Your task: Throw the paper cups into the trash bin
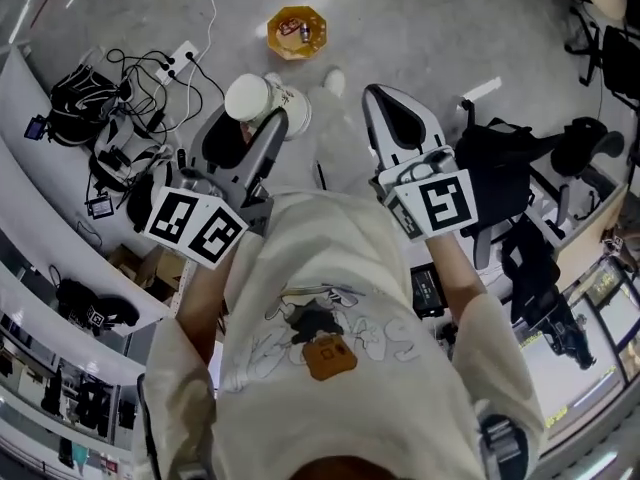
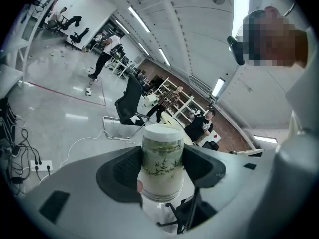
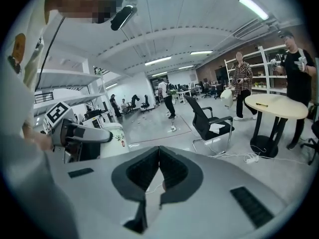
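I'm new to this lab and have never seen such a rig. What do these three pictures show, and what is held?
No robot: a person holds a two-jaw tool in each hand. The head view looks down from a camera on their head, over their cream shirt to the floor. The other two cameras ride on the tools, looking along the jaws. The left tool is shut on a white paper cup with a green leaf print. The right tool is shut and empty. On the floor lie an orange octagonal container, probably the trash bin, and tangled cables.
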